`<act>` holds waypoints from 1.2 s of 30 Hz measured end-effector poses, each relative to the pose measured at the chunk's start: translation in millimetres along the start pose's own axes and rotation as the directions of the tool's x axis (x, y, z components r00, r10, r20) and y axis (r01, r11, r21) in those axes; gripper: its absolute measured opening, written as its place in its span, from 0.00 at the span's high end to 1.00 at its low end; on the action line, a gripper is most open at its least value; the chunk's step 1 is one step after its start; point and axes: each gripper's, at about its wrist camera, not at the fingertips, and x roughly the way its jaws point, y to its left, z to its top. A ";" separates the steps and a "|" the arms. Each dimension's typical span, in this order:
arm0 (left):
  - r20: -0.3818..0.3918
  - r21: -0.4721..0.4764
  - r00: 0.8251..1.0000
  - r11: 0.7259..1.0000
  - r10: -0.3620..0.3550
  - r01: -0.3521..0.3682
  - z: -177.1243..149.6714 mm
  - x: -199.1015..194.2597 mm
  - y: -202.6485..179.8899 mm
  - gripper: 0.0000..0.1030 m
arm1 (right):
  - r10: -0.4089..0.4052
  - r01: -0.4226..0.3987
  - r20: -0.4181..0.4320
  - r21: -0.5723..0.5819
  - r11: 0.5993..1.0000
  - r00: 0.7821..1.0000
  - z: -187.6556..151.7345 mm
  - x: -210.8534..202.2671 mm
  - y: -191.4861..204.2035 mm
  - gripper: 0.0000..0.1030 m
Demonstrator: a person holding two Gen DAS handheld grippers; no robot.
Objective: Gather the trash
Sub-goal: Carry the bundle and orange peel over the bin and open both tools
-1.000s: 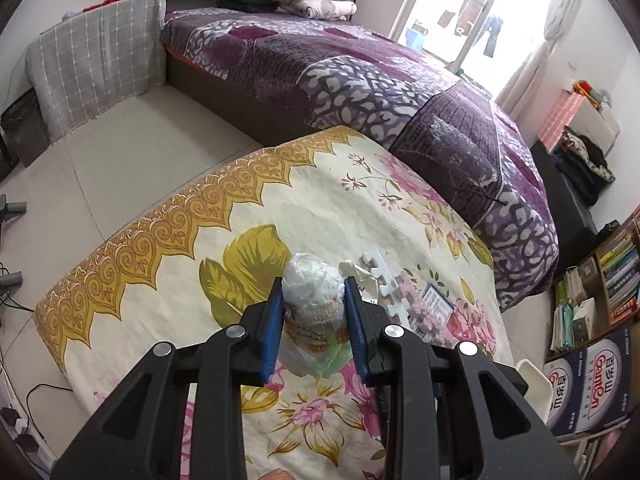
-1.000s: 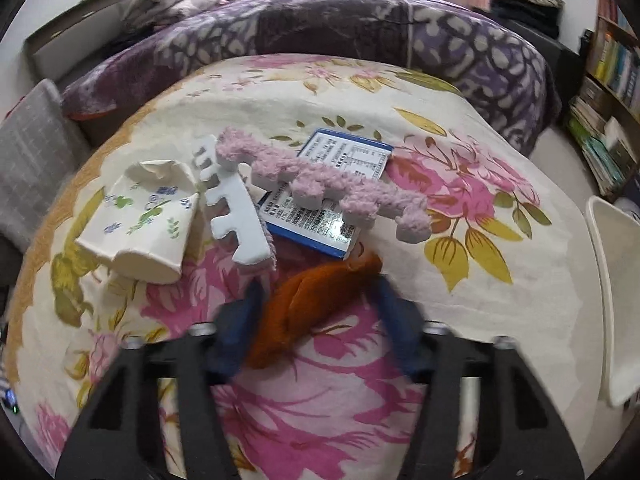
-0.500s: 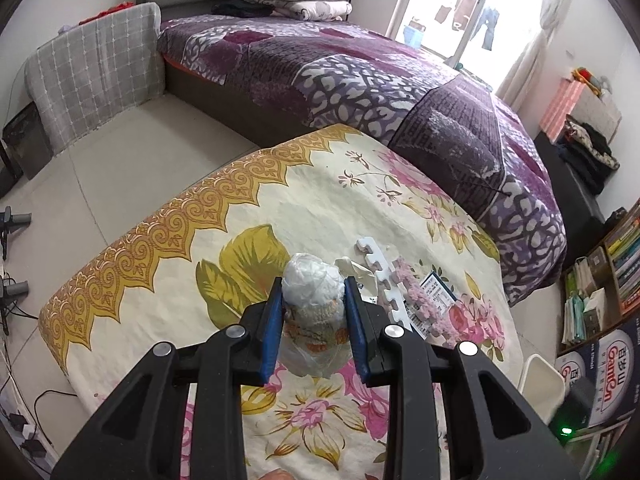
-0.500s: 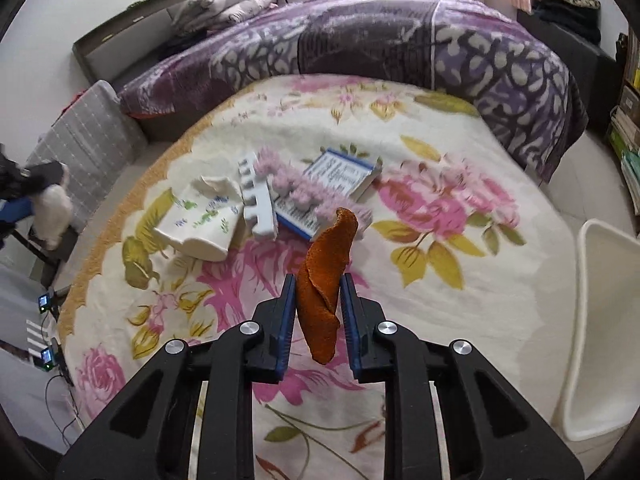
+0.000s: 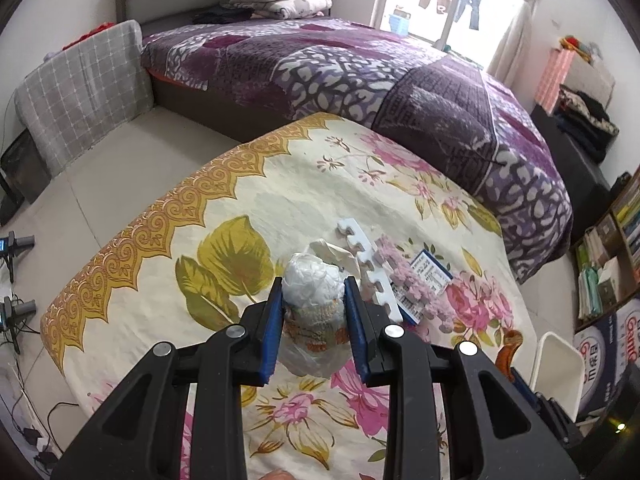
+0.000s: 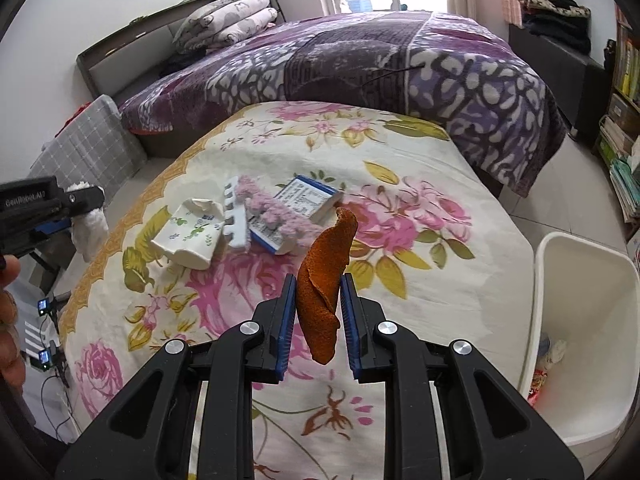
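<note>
Right wrist: right tool [image 6: 316,312], earlier open, now grips lifted orange peel [image 6: 326,280].

The right gripper [image 6: 316,312] clamps an orange peel [image 6: 326,280] above a floral tablecloth [image 6: 440,280]. A white bin [image 6: 580,320] stands at right.

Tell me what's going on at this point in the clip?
A person is clearing trash off a table with a floral cloth, one claw in each hand. The left claw is shut on a crumpled plastic bag; the right claw is shut on an orange peel, held above the cloth. A white bin stands beside the table with some trash inside. A crushed paper cup, foam pieces and a small box remain on the cloth.
</note>
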 end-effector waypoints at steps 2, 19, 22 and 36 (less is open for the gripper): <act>-0.005 0.019 1.000 1.000 0.002 -0.002 -3.6 2.6 -7.8 0.71 | -0.011 0.011 0.018 0.000 1.000 1.000 1.1 -3.9 -3.7 0.80; 0.005 0.135 0.999 0.990 -0.032 0.031 -20.4 0.4 -69.8 0.71 | -0.074 0.067 0.092 0.078 0.995 0.993 8.5 -38.0 -49.0 0.80; 0.009 0.155 0.999 0.987 -0.035 0.033 -23.5 0.0 -79.8 0.71 | -0.088 0.080 0.098 0.087 0.993 0.991 7.8 -42.6 -56.2 0.80; 0.010 0.249 0.998 0.967 -0.064 0.060 -41.7 -4.3 -130.5 0.71 | -0.140 0.122 0.108 0.159 0.980 0.984 2.4 -63.0 -94.7 0.80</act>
